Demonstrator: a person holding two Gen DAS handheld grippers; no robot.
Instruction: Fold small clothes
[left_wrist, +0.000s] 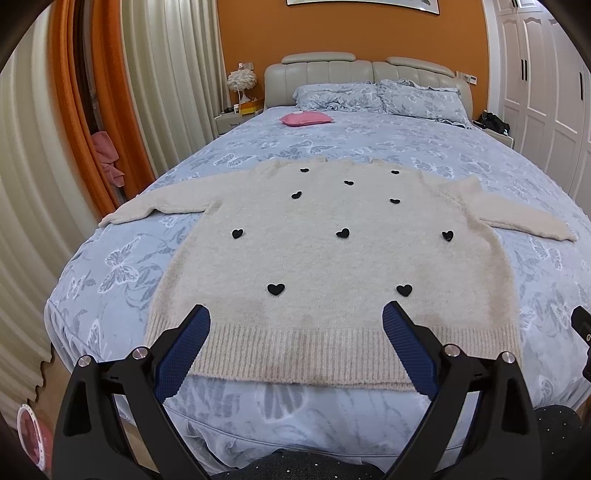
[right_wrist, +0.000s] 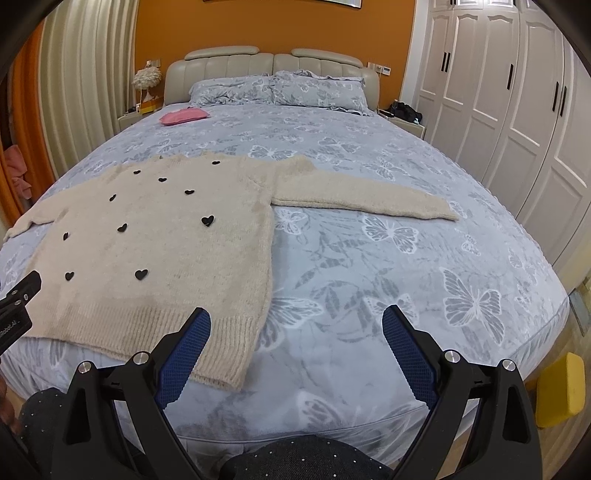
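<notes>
Both hand-held grippers are hanging over the foot of the bed, jaws spread wide and holding nothing. In its own view the left hand-held gripper (left_wrist: 296, 314) is hovering above the ribbed hem of the sweater (left_wrist: 332, 258), roughly centred on it. The right hand-held gripper (right_wrist: 296, 314) is sitting further to the right, its left finger over the sweater's (right_wrist: 159, 240) near right hem corner and its right finger over bare bed cover (right_wrist: 369, 277).

One sweater is lying face up and spread flat on the bed (left_wrist: 110, 266), hem toward the person, neck toward the headboard, both sleeves stretched out sideways. Ten black hearts are showing on its front in the left view.

Judging by this, folding is not yet begun: the garment is laid out and the grippers are lining up for a first grasp. The next move probably calls for pinching a sleeve (right_wrist: 365, 199) or a side edge and carrying it across the body. The knit looks thick and fluffy, so a deep bite may be needed to catch only the intended layers.

Further back, one small pink cushion (left_wrist: 306, 119) is resting well apart from the sweater, and two pillows (left_wrist: 380, 96) are lying against the headboard.
</notes>
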